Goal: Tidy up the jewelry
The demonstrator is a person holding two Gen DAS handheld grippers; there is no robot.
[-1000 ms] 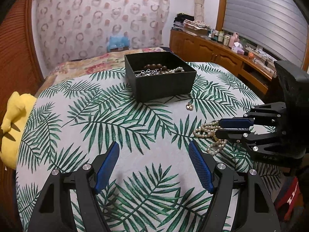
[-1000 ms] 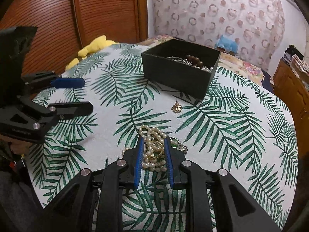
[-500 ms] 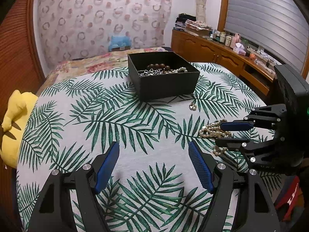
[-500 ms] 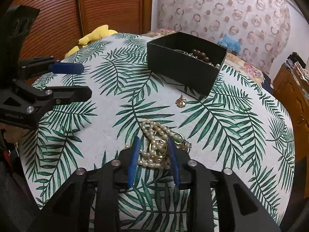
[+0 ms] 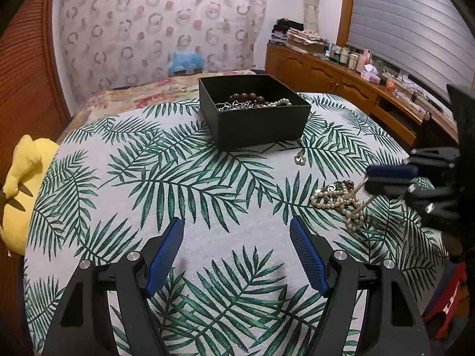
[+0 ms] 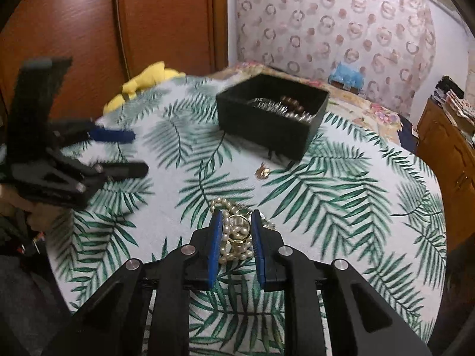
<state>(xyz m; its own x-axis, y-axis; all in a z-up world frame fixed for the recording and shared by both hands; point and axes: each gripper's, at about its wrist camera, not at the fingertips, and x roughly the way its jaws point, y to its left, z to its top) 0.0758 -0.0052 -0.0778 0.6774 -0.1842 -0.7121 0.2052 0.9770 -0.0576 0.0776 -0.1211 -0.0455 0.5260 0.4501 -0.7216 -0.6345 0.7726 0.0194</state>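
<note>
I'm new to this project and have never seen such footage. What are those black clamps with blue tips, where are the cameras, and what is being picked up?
They are hand-held grippers, one in each of a person's hands, each carrying a camera that looks along its fingers. The left gripper hangs open over the leaf-print tablecloth, holding nothing. The right gripper is closing on a tangle of pearl necklace with a gold ring. A small gold charm lies loose beside the black box, which already holds jewelry.
</note>
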